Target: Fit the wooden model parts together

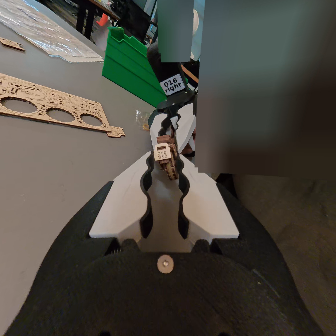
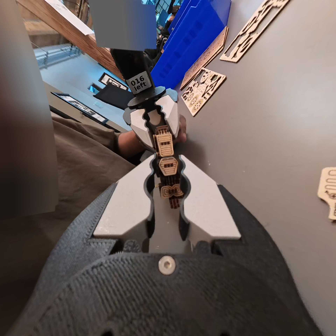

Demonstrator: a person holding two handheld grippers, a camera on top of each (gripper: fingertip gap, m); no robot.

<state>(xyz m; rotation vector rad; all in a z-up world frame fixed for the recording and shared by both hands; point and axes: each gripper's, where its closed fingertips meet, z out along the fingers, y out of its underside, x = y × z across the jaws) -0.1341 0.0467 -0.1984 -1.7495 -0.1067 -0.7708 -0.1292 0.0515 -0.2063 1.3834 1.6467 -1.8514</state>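
Left wrist view shows the left gripper (image 1: 164, 160) and right gripper (image 1: 170, 135) both closed on one wooden model (image 1: 168, 161) at centre frame, above the desk (image 1: 54, 172). Fitting seems underway; next calls for a straight, gentle push together.

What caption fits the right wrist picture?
Two grippers hold a wooden model between them above a grey table.

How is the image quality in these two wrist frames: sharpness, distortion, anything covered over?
Left wrist view: wooden model sharp between the left gripper fingers, paper sheet smeared, strong wide-angle bending, large masked patch on the right. Right wrist view: model crisp in the right gripper, flat soft light, blue bin slightly soft, masks at left and top.
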